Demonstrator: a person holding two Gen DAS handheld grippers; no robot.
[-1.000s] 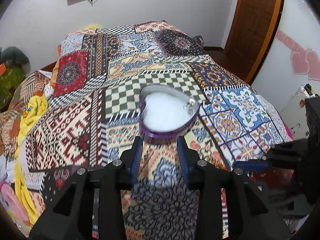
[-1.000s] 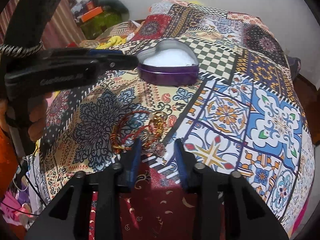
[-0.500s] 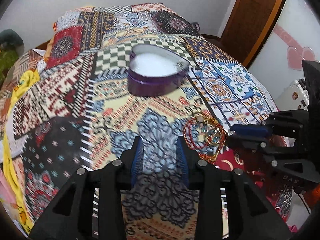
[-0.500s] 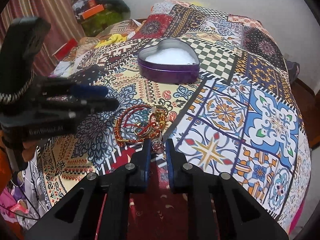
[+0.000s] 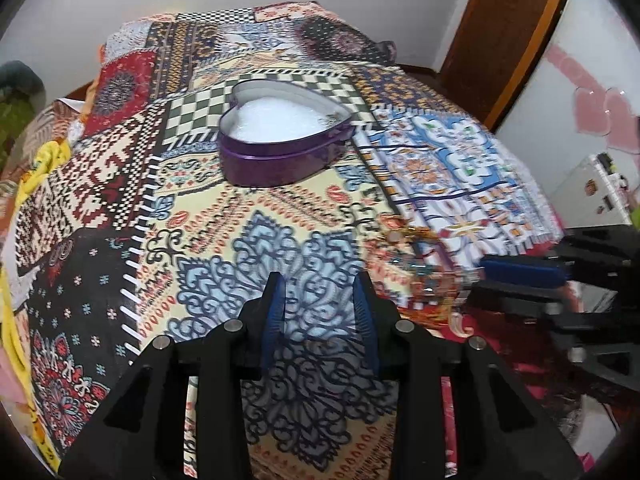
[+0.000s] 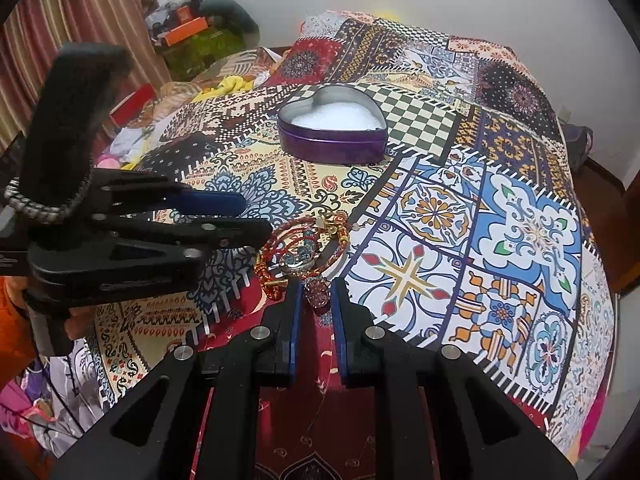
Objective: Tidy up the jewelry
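The right hand-held gripper [image 6: 313, 294] stands open around a dark bead at the bracelet pile [image 6: 306, 246] on the bed [image 6: 440, 208]; close squarely, lift slowly toward the heart tin [image 6: 334, 136]; left hand-held gripper [image 5: 319, 304] open, empty

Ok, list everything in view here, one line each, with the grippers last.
heart-shaped tin: one, purple outside with white padding inside, lid off, on the bedspread beyond the jewellery.
jewelry pile: one tangle of red and gold bracelets with a bluish-silver piece, just ahead of the right gripper; piece count unclear.
bedspread: one, multicolour patchwork, covering the bed.
clutter: a heap, orange and green among it, at the bed's far left side.
door: one, brown wood, far right of the left wrist view.
left gripper: black with blue pads, open, over bare bedspread.
right gripper: black with blue pads, jaws apart around a dark red bead at the pile's near edge.
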